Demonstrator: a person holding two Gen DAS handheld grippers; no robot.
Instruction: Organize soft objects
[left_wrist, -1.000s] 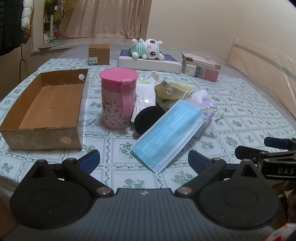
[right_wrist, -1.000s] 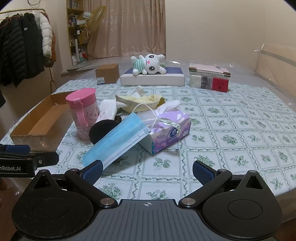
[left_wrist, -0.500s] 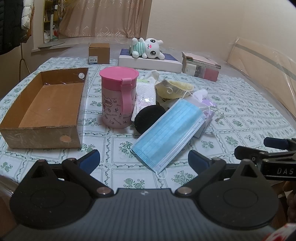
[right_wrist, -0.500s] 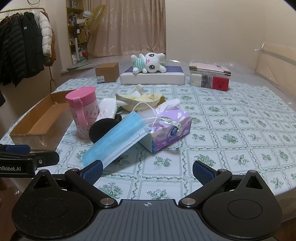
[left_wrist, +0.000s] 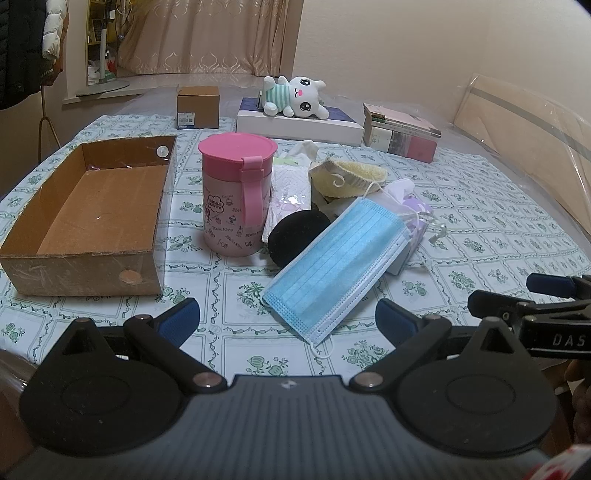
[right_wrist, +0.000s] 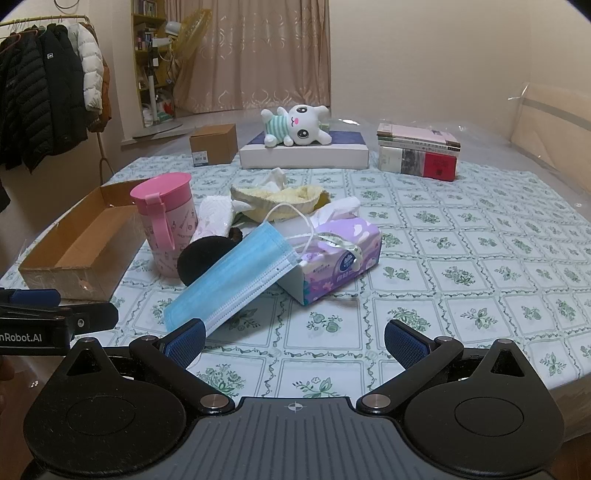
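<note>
A blue face mask (left_wrist: 334, 266) (right_wrist: 236, 277) leans on a purple tissue pack (right_wrist: 338, 254) (left_wrist: 415, 218) in the middle of the table. Behind it lie a black round pad (left_wrist: 295, 234) (right_wrist: 205, 258), a white wipes packet (left_wrist: 290, 188) (right_wrist: 216, 218) and a yellow cloth (left_wrist: 349, 177) (right_wrist: 284, 197). An open cardboard box (left_wrist: 22, 254) (right_wrist: 48, 273) stands at the left, empty. My left gripper (left_wrist: 288, 319) is open just short of the mask. My right gripper (right_wrist: 293, 338) is open near the mask's low corner.
A pink lidded cup (left_wrist: 236, 192) (right_wrist: 166, 221) stands between box and pile. At the back are a plush bunny (left_wrist: 295, 96) (right_wrist: 295, 125) on a flat white box (left_wrist: 299, 125), a small brown carton (left_wrist: 197, 107) and stacked books (left_wrist: 400, 133). The table edge (right_wrist: 554, 373) is near right.
Both grippers have barely moved; the left view has edged very slightly. Nothing on the table has shifted and both stay open.
</note>
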